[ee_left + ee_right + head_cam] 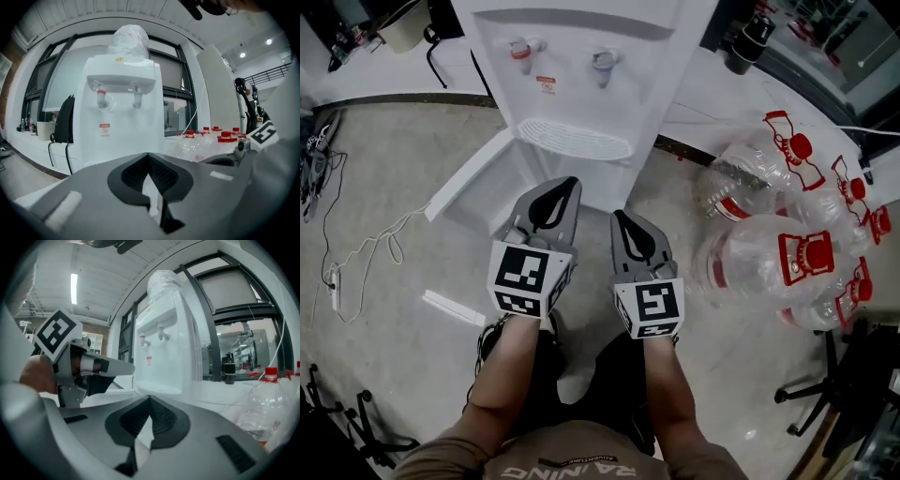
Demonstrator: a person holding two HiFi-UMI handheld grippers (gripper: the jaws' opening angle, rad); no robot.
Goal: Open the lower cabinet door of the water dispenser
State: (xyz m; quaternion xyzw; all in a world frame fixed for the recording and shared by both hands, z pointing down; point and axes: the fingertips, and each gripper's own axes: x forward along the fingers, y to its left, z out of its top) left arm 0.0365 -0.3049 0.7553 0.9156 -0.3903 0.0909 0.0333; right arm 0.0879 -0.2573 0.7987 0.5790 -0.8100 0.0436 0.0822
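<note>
Left gripper (566, 186) and right gripper (622, 217) have jaws clenched, empty; the door (473, 183) looks open, so a careless swing could knock it or the bottles (787, 253)

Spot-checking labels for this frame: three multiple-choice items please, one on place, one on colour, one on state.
1. In the head view, where do the clear plastic water bottles lie?
A. Left of the white water dispenser
B. Right of it
C. On top of it

2. What colour are the bottle caps?
A. Blue
B. Green
C. Red

3. What state is the white lower cabinet door in?
A. Swung open to the left
B. Closed flush
C. Lying flat on the floor

Answers: 1 B, the bottles are heaped at the picture's right. 2 C, every cap is red. 3 A, the panel angles out from the dispenser's base.
</note>
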